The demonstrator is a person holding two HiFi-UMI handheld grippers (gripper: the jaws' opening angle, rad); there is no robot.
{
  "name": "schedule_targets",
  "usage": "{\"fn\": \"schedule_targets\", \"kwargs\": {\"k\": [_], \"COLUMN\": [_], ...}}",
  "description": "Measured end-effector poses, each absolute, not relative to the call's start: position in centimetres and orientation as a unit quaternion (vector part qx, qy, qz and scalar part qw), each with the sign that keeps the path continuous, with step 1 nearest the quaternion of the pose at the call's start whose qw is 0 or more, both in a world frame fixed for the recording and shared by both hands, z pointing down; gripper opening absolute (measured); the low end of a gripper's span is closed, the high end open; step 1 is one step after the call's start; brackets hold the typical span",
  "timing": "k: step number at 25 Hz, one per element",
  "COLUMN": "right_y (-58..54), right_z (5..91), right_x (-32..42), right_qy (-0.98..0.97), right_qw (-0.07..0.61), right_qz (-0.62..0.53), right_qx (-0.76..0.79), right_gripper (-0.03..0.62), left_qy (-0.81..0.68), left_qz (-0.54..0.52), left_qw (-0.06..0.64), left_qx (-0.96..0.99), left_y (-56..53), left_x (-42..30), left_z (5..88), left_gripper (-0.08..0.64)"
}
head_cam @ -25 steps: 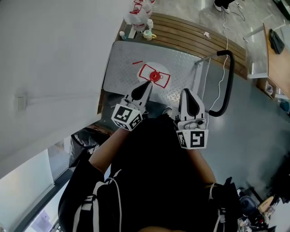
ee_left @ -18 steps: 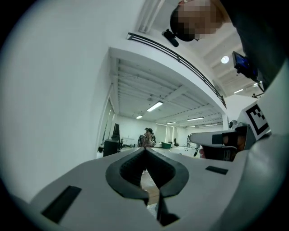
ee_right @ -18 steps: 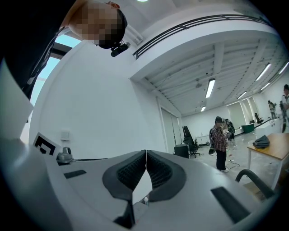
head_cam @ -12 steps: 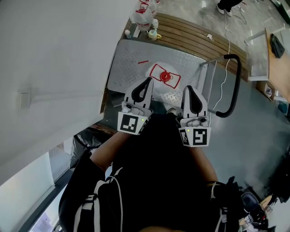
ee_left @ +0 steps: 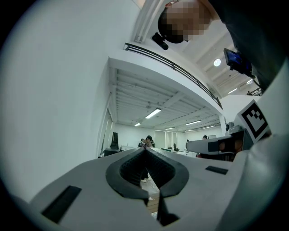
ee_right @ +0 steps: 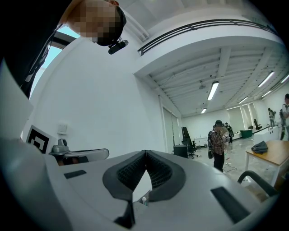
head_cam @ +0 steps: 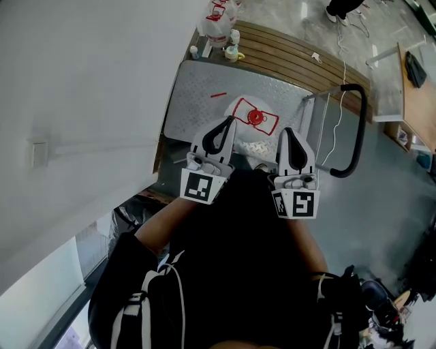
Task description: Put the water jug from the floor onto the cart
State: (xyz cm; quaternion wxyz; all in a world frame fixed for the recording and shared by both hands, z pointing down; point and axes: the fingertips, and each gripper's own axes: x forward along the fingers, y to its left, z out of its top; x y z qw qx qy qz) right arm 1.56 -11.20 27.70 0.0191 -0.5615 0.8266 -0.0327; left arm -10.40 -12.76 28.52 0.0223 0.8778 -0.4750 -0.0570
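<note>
One white wall (head_cam: 88,82) fills my left side, the biggest thing in sight, and grey floor (head_cam: 395,198) runs off to my right. Next in size is the cart (head_cam: 197,95): a grey checker-plate platform with a black loop handle (head_cam: 359,129) rising at its right end. Past the cart's far edge runs a curved band of wooden slats (head_cam: 293,54). The water jug (head_cam: 240,109) is off the floor and stands upright on the cart, seen from above: pale clear body, red cap and red carry handle. It sits on the half of the platform nearer me, closer to the handle end than to the wall end. The left gripper (head_cam: 229,121) and right gripper (head_cam: 286,131) are out in front of my chest, side by side and apart from each other, over the platform's near edge, with the jug showing between and just beyond their tips. Left gripper view: left gripper (ee_left: 145,149) jaws pressed together at the tips, nothing pinched. Right gripper view: right gripper (ee_right: 145,152) likewise closed tip to tip and empty. A second clear jug with red markings (head_cam: 218,15) stands at the wall end of the slats, small bottles (head_cam: 234,49) just beside it. A thin red strip (head_cam: 218,95) lies on the platform near its middle, apart from the jug.
</note>
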Motion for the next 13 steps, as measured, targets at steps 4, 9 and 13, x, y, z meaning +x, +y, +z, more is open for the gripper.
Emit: {"fn": "schedule_targets", "kwargs": {"k": [4, 9, 13], "right_y": [-11.5, -12.0, -12.4], "right_z": [27.6, 27.6, 27.7], "right_x": [1.1, 0.3, 0.0], "right_qy": [0.823, 0.818, 0.814], "right_qw": [0.017, 0.006, 0.002], "right_qz": [-0.031, -0.027, -0.026], "right_qx": [-0.567, -0.574, -0.58], "right_gripper": [0.017, 0.017, 0.017], "left_qy": [-0.469, -0.466, -0.462], "left_qz": [-0.059, -0.062, -0.063], "left_qw": [0.021, 0.026, 0.024], "left_qx": [0.881, 0.882, 0.884], "left_y": [-13.2, -13.9, -14.4], "left_x": [-10.9, -11.7, -12.1], "left_z": [28.4, 28.5, 28.5], "left_gripper": [0.017, 0.017, 0.017]}}
